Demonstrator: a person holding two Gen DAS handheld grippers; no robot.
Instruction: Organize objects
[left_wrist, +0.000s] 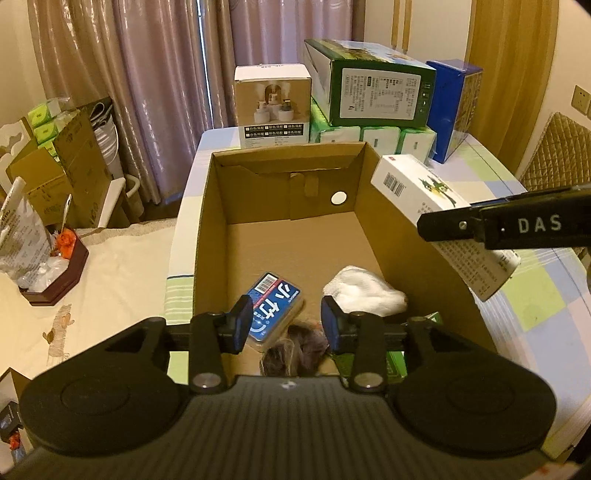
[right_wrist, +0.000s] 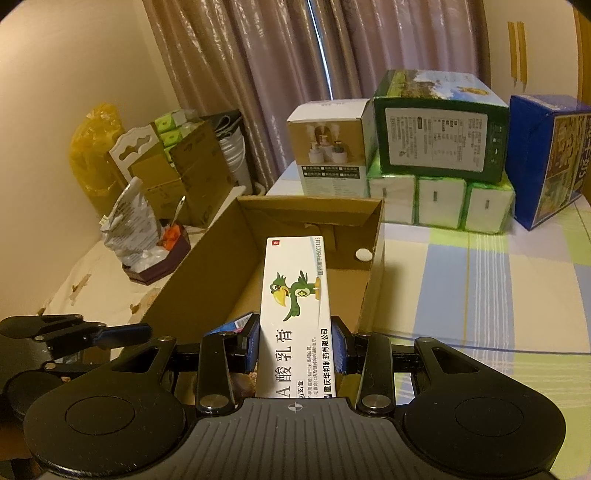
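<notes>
Ointment box, white with a green bird, is sitting clamped between my right gripper pads, hanging over the cardboard box's right wall; its near end is disappearing behind the gripper body. My left gripper is hovering empty over the box's near end, jaws parted. Below it I am seeing a blue packet, a white cloth and a dark fuzzy thing, half hidden and hard to identify. A green item is peeking out, mostly covered.
</notes>
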